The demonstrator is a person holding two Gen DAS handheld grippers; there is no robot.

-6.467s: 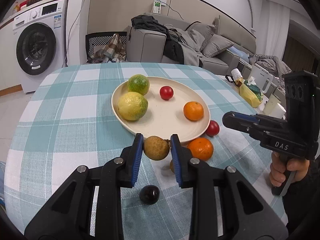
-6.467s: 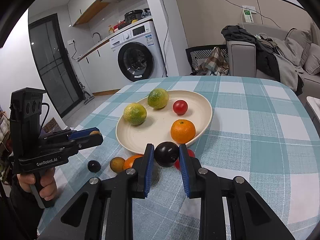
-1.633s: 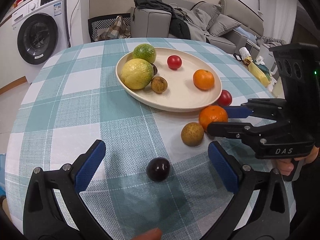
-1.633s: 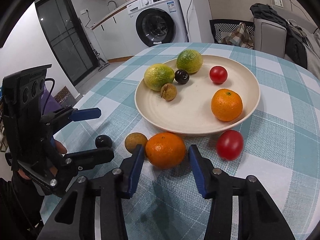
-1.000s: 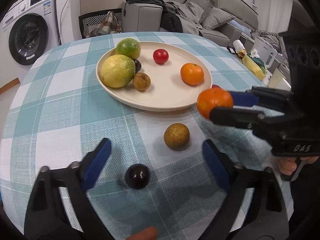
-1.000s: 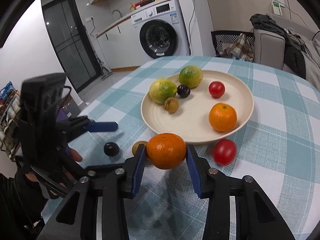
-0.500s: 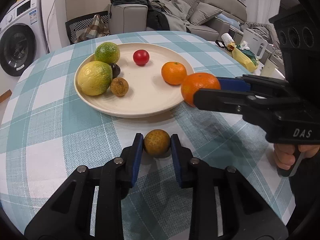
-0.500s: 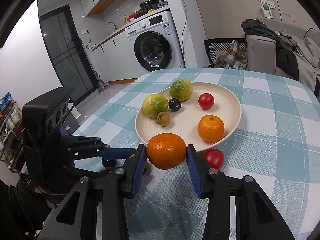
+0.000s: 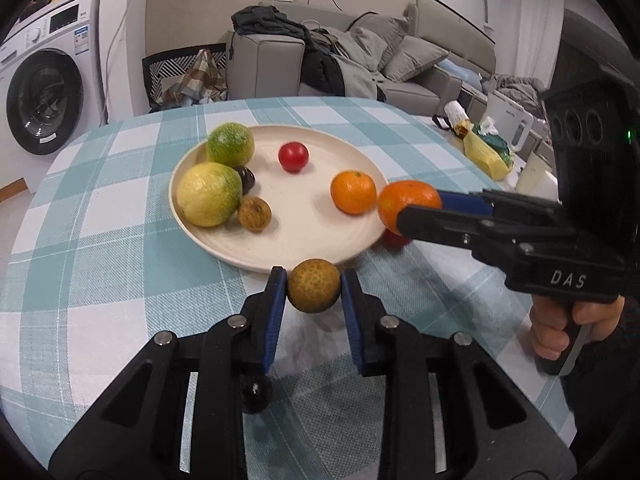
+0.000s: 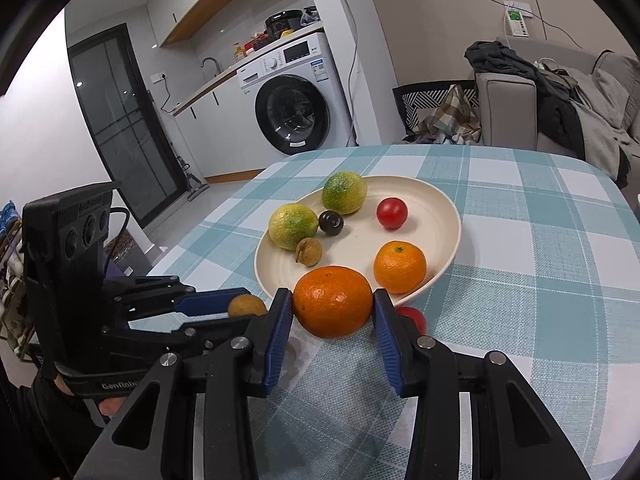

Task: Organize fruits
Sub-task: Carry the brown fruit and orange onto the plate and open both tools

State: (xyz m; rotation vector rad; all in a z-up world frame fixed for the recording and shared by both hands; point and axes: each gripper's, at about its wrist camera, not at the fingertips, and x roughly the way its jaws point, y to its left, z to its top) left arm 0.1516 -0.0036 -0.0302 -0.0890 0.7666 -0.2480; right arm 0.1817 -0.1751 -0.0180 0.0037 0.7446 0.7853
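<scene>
My left tongs point(image 9: 314, 292) pinched the brown fruit point(image 9: 314, 286) just short of the plate point(image 9: 304, 236), lifted so it could clear the rim. My right tongs point(image 10: 332, 308) clamped the orange point(image 10: 333, 301) at the plate's near edge, ready to set it beside the smaller orange point(image 10: 399, 267).

On the body of my right gripper point(image 9: 416, 216), at three o'clock in my left camera, I read "DAS"; on my left gripper point(image 10: 240, 312), at eight o'clock in my right camera, "GenRobo", the rest hidden
</scene>
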